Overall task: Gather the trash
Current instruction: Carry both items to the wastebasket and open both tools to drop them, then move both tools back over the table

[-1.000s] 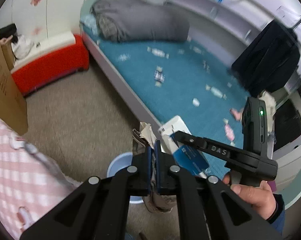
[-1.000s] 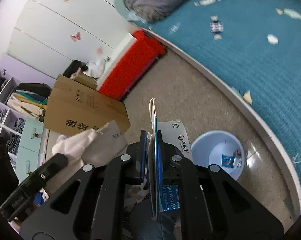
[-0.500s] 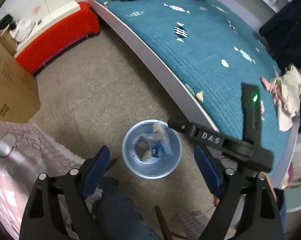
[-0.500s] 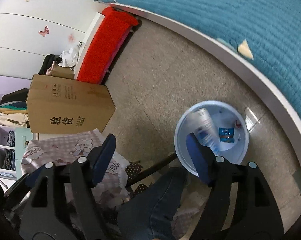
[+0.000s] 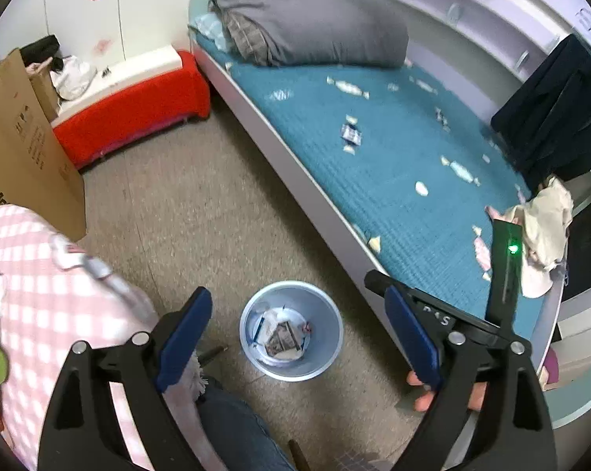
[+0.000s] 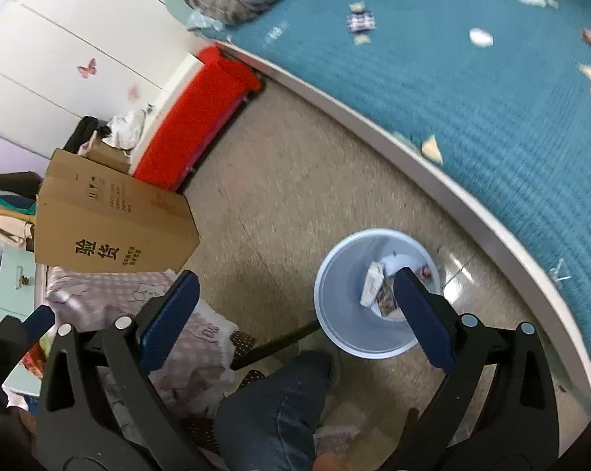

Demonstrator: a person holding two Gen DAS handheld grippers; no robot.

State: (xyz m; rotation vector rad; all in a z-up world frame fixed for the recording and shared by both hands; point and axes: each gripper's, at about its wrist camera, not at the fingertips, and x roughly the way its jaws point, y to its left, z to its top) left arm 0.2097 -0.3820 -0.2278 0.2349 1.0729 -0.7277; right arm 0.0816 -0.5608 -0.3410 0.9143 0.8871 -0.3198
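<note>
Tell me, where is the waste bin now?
In the left wrist view the waste bin stands on the floor at bottom centre, beside the bed frame, between the open left gripper's fingers.

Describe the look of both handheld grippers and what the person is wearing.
Left gripper and right gripper: black angular frames with silver bolts and blue pads. In the left wrist view, the right unit carries a green light and pale lettering. The person wears a pink-checked sleeve and blue jeans.

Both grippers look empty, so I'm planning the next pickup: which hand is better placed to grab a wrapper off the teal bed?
Right, probably. The right gripper sits on the side of the teal bed, nearer its wrappers.
</note>
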